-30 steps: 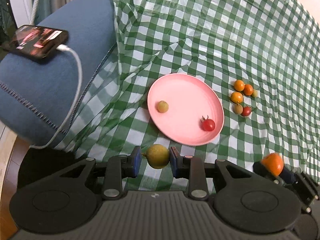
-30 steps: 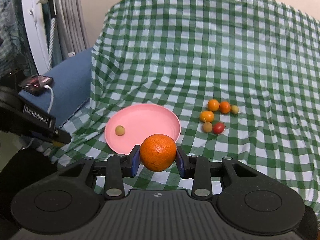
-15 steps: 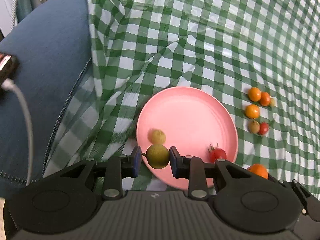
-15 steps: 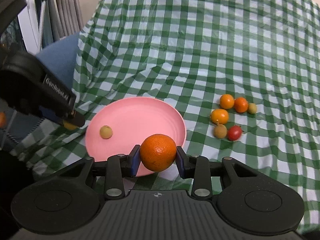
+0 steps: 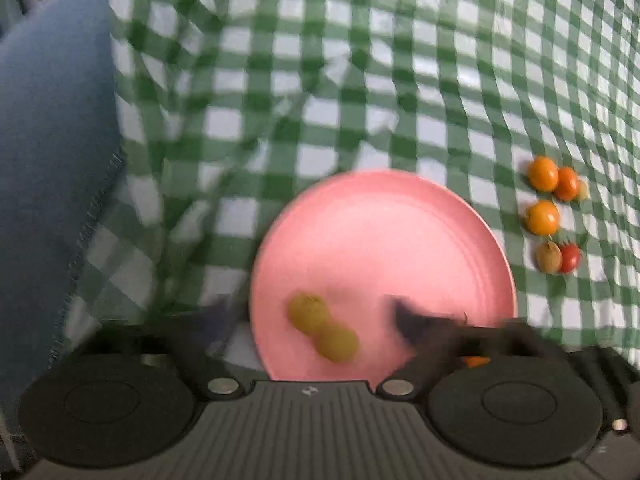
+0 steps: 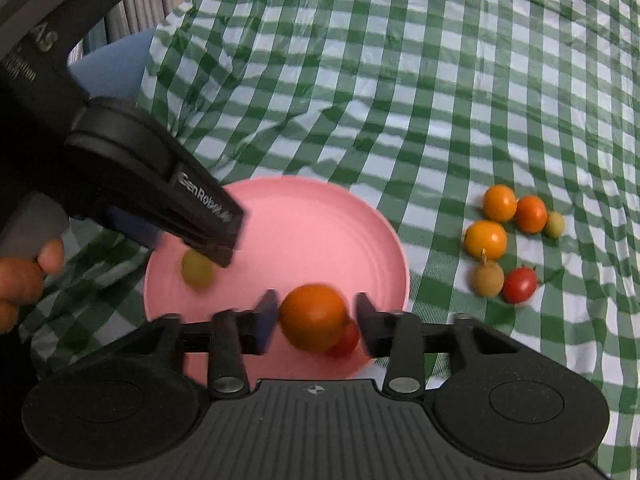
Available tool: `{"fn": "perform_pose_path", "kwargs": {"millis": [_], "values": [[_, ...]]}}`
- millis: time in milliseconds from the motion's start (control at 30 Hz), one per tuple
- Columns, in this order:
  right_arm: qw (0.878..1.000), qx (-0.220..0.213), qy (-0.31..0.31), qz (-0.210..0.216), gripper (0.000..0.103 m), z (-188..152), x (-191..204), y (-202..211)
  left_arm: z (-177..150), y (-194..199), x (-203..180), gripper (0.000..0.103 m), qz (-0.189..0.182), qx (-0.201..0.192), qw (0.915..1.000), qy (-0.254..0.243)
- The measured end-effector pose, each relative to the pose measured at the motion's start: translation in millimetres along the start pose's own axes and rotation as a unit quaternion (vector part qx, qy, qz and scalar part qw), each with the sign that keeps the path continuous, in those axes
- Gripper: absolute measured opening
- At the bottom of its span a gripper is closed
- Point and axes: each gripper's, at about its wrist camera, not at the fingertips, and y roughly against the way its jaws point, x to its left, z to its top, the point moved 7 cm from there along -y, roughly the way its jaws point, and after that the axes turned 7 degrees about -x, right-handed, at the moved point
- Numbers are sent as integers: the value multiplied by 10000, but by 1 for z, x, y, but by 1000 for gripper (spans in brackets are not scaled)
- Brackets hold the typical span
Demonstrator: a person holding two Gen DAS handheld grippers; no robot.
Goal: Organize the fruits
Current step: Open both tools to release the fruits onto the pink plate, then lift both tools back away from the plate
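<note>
2 round yellow-green fruits point(image 5: 322, 328) lie on the smooth pink plate point(image 5: 384, 220); both jaws gape wide, orange point(image 6: 313, 317) loose.

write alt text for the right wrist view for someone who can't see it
The right hand-held gripper, fingers apart, has an orange between them over a pink plate. The left hand-held gripper reaches in above a yellow-green fruit; six small fruits lie on the checked cloth.

On the plate point(image 6: 304, 216) — two small fruits point(image 5: 322, 328) at left, touching; orange point(image 6: 313, 316) at front. Right of it, well apart — a fruit cluster point(image 6: 508, 240).
</note>
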Motion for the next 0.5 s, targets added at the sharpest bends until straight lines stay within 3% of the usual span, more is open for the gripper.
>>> {"fn": "perform_pose_path", "kwargs": {"millis": [33,167,267,367,500], "values": [[10000,-56,-22,-40,75,2,-2,4,1,7,3,103,79,-156,9998,-10],[9996,65,-271,-95,80,-3,-11,31,-6,26,10,103,28,-107,9999,-84],[9990,53,-338,-298,89,-13,-13,60,-23,52,20,103,285,-277,9991,-113],[9986,58,-401,-354,91,-20,-8,86,-45,81,31,103,555,-422,9975,-150],[9993,-51,-314,-213,93,-18,5,116,-75,116,39,103,530,-541,9971,-117]]}}
